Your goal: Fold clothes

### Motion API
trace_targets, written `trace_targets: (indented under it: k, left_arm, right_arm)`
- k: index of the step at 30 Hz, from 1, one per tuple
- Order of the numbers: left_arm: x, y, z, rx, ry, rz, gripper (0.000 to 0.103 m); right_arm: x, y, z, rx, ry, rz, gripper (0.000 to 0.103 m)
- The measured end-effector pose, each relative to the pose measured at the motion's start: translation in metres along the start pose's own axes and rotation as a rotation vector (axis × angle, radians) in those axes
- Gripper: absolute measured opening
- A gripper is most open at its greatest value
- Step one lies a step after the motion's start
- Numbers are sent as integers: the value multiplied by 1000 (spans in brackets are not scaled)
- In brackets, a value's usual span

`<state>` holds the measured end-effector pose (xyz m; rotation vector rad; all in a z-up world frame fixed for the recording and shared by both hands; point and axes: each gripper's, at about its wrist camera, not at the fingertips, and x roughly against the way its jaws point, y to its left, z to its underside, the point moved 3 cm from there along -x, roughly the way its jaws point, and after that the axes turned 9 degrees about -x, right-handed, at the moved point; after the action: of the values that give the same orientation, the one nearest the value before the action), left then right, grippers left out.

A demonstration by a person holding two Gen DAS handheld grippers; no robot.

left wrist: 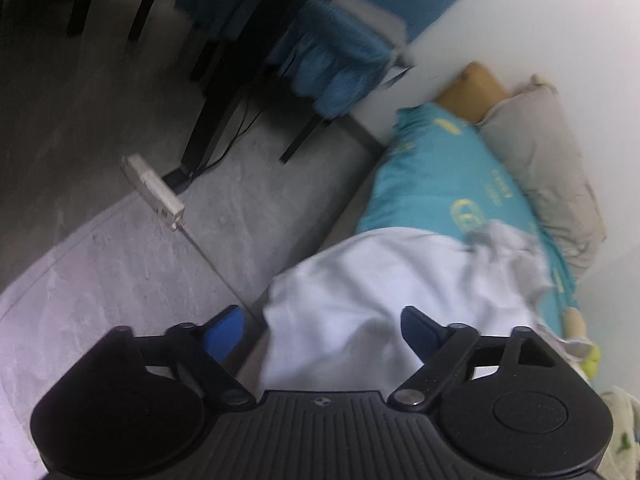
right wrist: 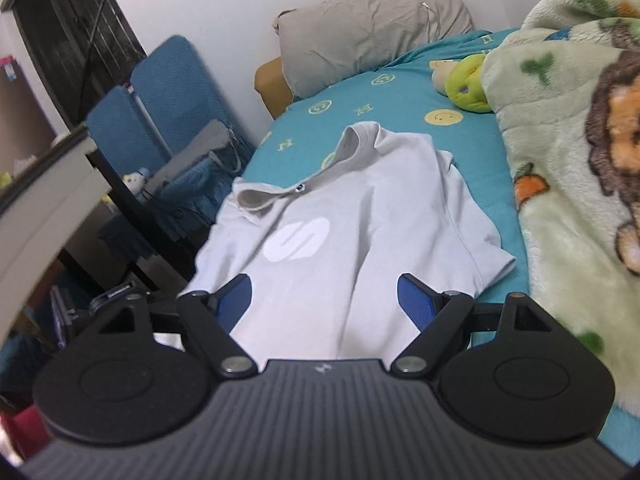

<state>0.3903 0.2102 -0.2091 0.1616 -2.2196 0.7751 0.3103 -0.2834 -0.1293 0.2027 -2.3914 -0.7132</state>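
Your white shirt [right wrist: 360, 216] lies spread face up on the teal sheet [right wrist: 400, 96] of the bed, collar toward the grey pillow [right wrist: 372, 32] and hem toward you, so its long axis runs straight away from your right gripper [right wrist: 324, 300]. That gripper's fingers stand wide with nothing between them, just over the hem. Your left gripper [left wrist: 322, 332], equally wide and empty, sits at the shirt's left edge by the bedside, so both look equally near.
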Motion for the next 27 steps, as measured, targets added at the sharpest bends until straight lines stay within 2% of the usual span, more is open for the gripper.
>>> trace_targets:
  k: [4, 7, 12, 13, 14, 16, 21, 25, 27]
  left_arm:
    - [-27, 28, 4, 154, 36, 61, 78]
    - [-35, 31, 3, 198, 47, 128, 72]
    - [-34, 15, 1, 153, 12, 164, 39]
    - [-34, 12, 1, 147, 4, 168, 24]
    - [-33, 8, 1, 142, -5, 168, 14]
    - [-31, -2, 2, 126, -28, 147, 10]
    - [-1, -33, -11, -35, -162, 45, 8]
    - [26, -56, -54, -127, -289, -39, 7]
    - [31, -69, -78, -187, -342, -129, 7]
  right_arm:
    - [-29, -6, 6, 24, 47, 19, 81]
    - [-42, -8, 9, 34, 78, -1, 81]
    - [-48, -8, 12, 46, 93, -14, 81]
    - [-47, -8, 12, 44, 89, -12, 81]
    - [-47, -8, 11, 41, 86, -10, 81]
    - [-45, -8, 10, 36, 79, -5, 81]
    - [-32, -4, 8, 55, 43, -3, 81]
    - [-25, -3, 5, 65, 19, 19, 81]
    - [-24, -3, 4, 74, 7, 38, 81]
